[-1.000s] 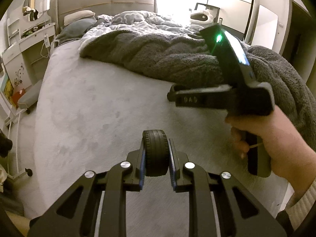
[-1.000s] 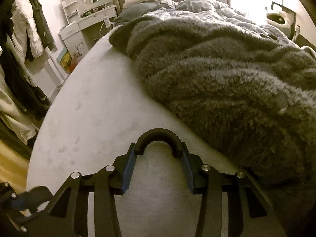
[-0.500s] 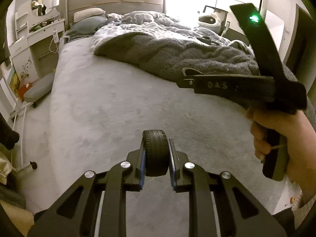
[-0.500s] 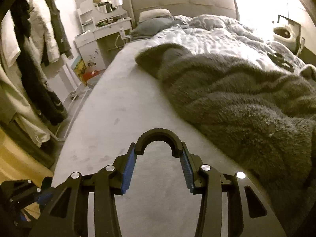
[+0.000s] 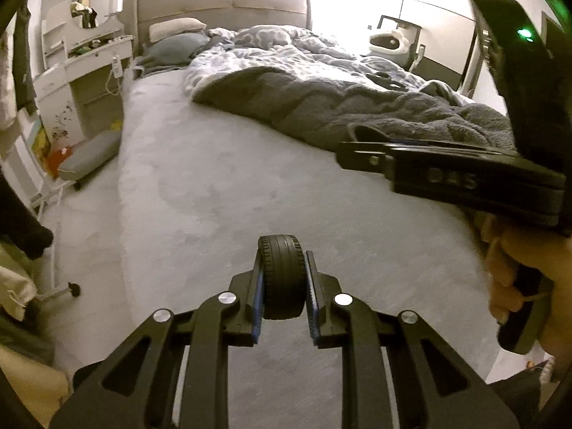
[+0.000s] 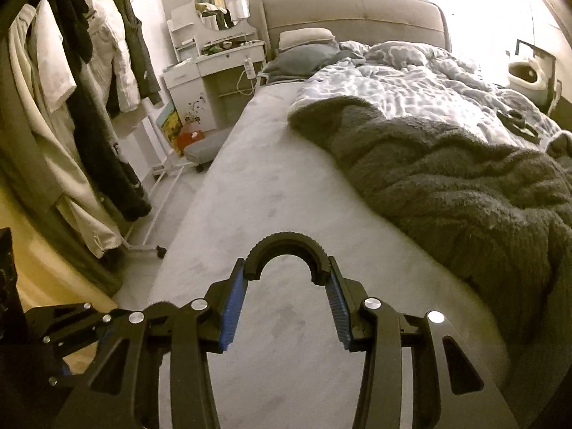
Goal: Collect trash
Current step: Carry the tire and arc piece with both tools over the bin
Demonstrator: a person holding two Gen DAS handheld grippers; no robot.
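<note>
- Firstly, on the left wrist view, a small black wheel [image 5: 283, 276] is clamped in the left gripper [image 5: 283, 296] above the bed [image 5: 214, 196].
- On the right wrist view, a black half-ring [image 6: 287, 253] is pinched at both ends by the right gripper [image 6: 286, 307], beside the grey blanket [image 6: 464, 193].

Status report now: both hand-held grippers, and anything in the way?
Left hand-held gripper shut on small black tyre. Right hand-held gripper shut on black half-ring. Nothing blocking.

Both wrist views above bed [image 5: 250, 186]
</note>
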